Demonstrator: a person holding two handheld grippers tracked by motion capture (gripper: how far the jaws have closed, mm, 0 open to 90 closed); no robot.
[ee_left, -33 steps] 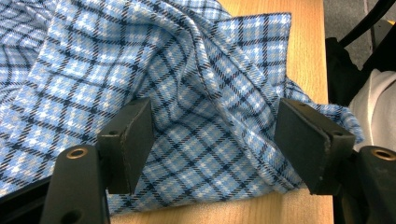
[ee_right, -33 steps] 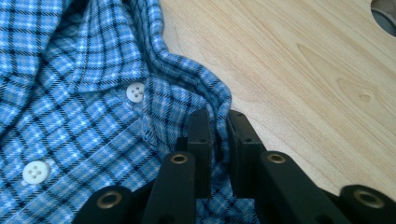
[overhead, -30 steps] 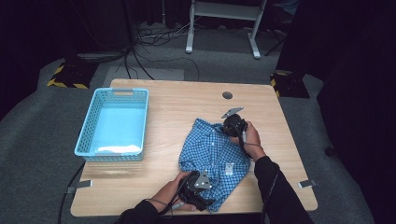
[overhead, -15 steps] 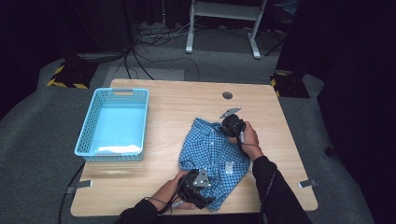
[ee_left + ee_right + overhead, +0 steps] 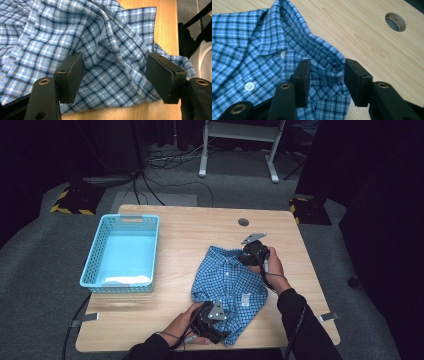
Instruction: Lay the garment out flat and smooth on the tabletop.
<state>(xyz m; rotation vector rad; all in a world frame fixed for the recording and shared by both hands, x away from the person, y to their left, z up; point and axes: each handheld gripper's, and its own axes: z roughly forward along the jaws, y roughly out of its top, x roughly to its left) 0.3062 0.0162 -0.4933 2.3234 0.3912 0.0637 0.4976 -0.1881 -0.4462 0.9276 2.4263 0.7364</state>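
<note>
**Blue-checked shirt lies crumpled on the counter between two pairs of tongs**

Blue, white and dark check cotton covers the near right part of the pale wooden counter: the shirt lies rumpled there, collar toward the far side, hem at the near edge, a small white label showing on its lower half.

The left tongs sit low at the shirt's near hem, held in the person's left hand. In the left gripper view their jaws stand wide apart, with a raised fold of the check cloth bulging between them; the cloth reaches both pads, but whether the pads press on it I cannot tell.

The right tongs are at the collar end, in the person's right hand. In the right gripper view the jaws stand parted, having just been opening, and a pinched ridge of fabric near the collar stands between them, with a gap on each side; two white buttons show on the placket to the left.

A round hole is cut in the counter beyond the right tongs. A light blue plastic basket stands on the left part of the counter, well apart from the shirt.
</note>
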